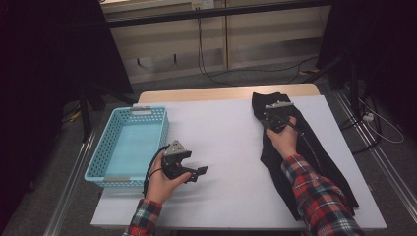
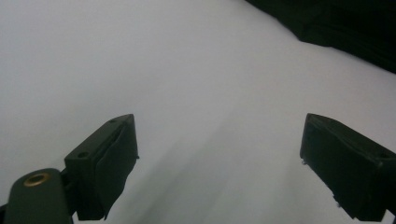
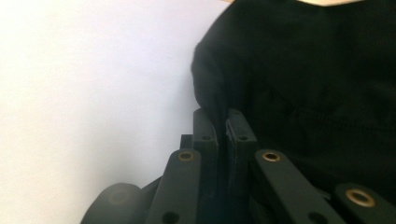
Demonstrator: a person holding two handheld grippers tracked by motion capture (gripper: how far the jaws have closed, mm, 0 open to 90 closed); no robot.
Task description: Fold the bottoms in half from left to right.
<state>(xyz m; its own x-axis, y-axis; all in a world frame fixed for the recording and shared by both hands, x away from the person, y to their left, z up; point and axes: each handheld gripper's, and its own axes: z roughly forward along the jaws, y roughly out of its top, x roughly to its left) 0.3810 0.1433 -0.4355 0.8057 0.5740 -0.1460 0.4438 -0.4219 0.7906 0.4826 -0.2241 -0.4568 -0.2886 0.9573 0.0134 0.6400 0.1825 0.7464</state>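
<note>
A long black garment (image 1: 314,162) lies along the right side of the white table (image 1: 226,142). My right gripper (image 1: 273,119) sits near the garment's far end, shut on a pinched fold of the black cloth (image 3: 219,100) at its left edge; the right gripper's jaws (image 3: 223,126) meet with the fabric between them. My left gripper (image 1: 199,172) hovers over the bare table beside the basket, pointing right. In the left gripper view its two jaws stand wide apart with nothing between them, and a corner of the garment (image 2: 336,28) shows at the upper right.
A light blue plastic basket (image 1: 109,142), with nothing in it, stands at the table's left edge. Beyond the table are a wooden strip, floor cables and black stands at both sides.
</note>
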